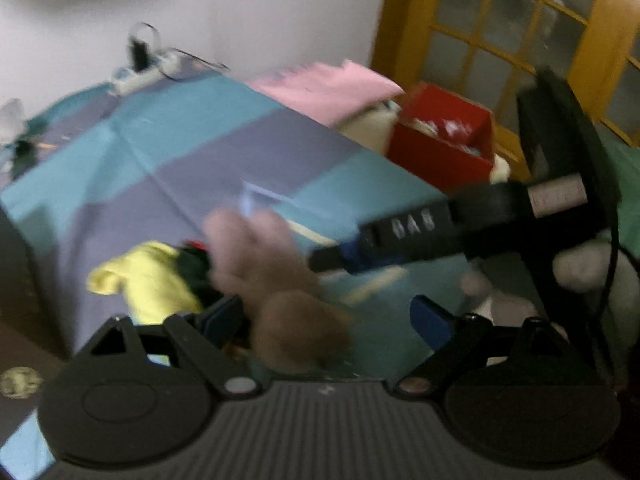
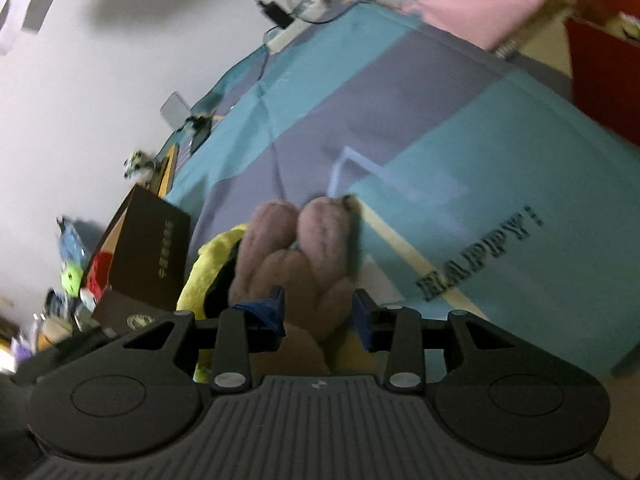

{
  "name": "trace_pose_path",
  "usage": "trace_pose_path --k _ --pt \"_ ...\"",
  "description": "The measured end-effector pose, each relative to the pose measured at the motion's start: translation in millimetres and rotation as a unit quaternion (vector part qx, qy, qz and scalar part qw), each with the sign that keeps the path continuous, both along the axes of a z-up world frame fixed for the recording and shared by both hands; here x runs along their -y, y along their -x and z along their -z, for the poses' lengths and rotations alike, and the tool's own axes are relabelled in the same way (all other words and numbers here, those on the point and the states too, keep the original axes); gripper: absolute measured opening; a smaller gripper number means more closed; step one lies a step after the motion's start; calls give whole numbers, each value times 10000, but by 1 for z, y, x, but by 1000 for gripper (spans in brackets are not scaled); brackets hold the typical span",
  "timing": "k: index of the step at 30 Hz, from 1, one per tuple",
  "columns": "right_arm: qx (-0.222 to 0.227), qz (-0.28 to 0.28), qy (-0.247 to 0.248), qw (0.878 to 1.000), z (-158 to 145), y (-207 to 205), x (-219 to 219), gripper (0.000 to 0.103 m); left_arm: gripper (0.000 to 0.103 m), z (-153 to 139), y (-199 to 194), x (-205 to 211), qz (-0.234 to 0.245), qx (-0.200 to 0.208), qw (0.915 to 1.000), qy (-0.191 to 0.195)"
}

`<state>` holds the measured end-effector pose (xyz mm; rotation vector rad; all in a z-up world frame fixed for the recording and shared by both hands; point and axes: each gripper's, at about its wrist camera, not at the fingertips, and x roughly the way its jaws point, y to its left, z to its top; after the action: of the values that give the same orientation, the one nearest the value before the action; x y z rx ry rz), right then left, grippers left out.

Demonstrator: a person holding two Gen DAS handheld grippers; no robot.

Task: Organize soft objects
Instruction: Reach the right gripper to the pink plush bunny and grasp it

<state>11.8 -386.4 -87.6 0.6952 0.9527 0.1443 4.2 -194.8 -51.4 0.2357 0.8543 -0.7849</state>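
- Underneath everything lies a bed sheet (image 2: 400, 92) in broad teal and purple blocks, with the word "HAPPY!" printed on one teal block in the right wrist view.
- A yellow-framed glass door (image 1: 520, 20) stands behind the far right corner in the left wrist view.
- A pink cloth (image 1: 332, 88) lies at the far edge of the sheet, and a red box (image 1: 444, 140) stands just beside it, with small items inside that are too blurred to name.
- A brown carton (image 2: 148, 248) stands at the left edge of the sheet in the right wrist view.
- A pinkish-brown plush toy (image 2: 304, 248) with two long ears is at the centre of both views; in the right wrist view its ears point away from the camera over the sheet.
- A yellow soft toy (image 1: 148, 276) with a dark green part lies on the sheet just left of the plush, touching it.
- The right tool (image 2: 318, 314) is clamped on the plush toy, its blue pads pressing the body from both sides.
- The left tool (image 1: 328, 320) has its fingers spread apart; the plush sits between them, close against the left finger (image 1: 222, 316), while the right one stands clear of it.
- A white power strip (image 2: 286, 36) with a black plug and cables rests at the far end of the sheet near the wall.
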Motion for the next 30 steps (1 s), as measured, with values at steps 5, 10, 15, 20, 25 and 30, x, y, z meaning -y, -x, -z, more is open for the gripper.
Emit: trace_pose_path --k 5,10,15,20,25,30 --pt "-210 -55 -447 9988 12 -7 6 22 92 28 -7 13 -116 -294 9988 -380" --pt "-555 -147 -961 9937 33 -14 3 22 93 36 -11 21 -222 -199 9986 -431" --pt "-782 -37 -1453 9863 42 -17 14 22 94 41 -11 27 -251 -52 9988 -426" --pt "-733 -101 -1884 9793 40 -8 25 23 87 30 1 37 143 68 9998 -113" --pt "-626 91 -1901 9797 38 1 36 23 86 27 1 44 370 131 9992 29" --pt "-581 -115 -2032 9773 33 6 36 17 65 6 10 51 718 512 9953 400"
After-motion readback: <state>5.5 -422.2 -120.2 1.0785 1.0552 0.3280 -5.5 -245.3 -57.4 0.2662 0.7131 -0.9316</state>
